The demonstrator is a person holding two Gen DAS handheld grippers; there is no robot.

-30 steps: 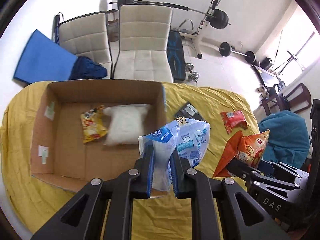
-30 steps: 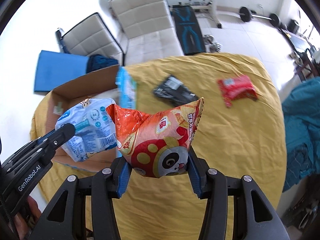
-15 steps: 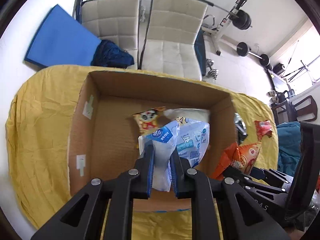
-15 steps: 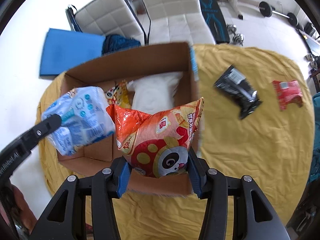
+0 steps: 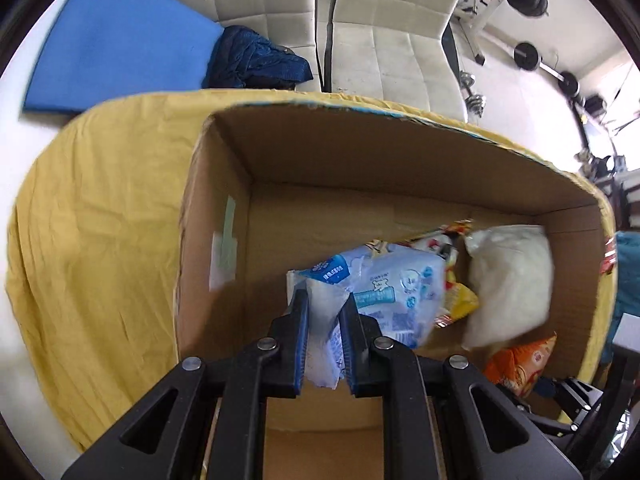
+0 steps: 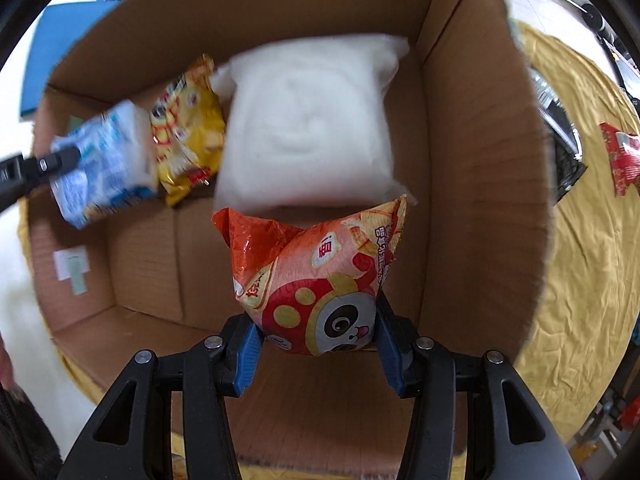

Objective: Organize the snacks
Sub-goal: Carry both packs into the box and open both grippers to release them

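My left gripper (image 5: 324, 300) is shut on a blue-and-white snack bag (image 5: 384, 292), held inside the open cardboard box (image 5: 224, 184). My right gripper (image 6: 316, 320) is shut on an orange panda snack bag (image 6: 320, 280), which hangs over the box floor near its right wall (image 6: 480, 200). On the box floor lie a yellow snack bag (image 6: 188, 128) and a white pillow-like bag (image 6: 312, 128). The blue-and-white bag (image 6: 104, 164) shows at the left of the right wrist view, and the orange bag (image 5: 520, 364) at the lower right of the left wrist view.
The box sits on a yellow cloth (image 5: 100, 216) covering the table. A red snack packet (image 6: 620, 156) and a black packet (image 6: 560, 136) lie on the cloth right of the box. Two white chairs (image 5: 380, 40) and a blue mat (image 5: 120, 44) stand beyond the table.
Both grippers have moved left and down into the box with their bags. The box now fills both views, and each bag hangs lower, close to the snacks on the floor.
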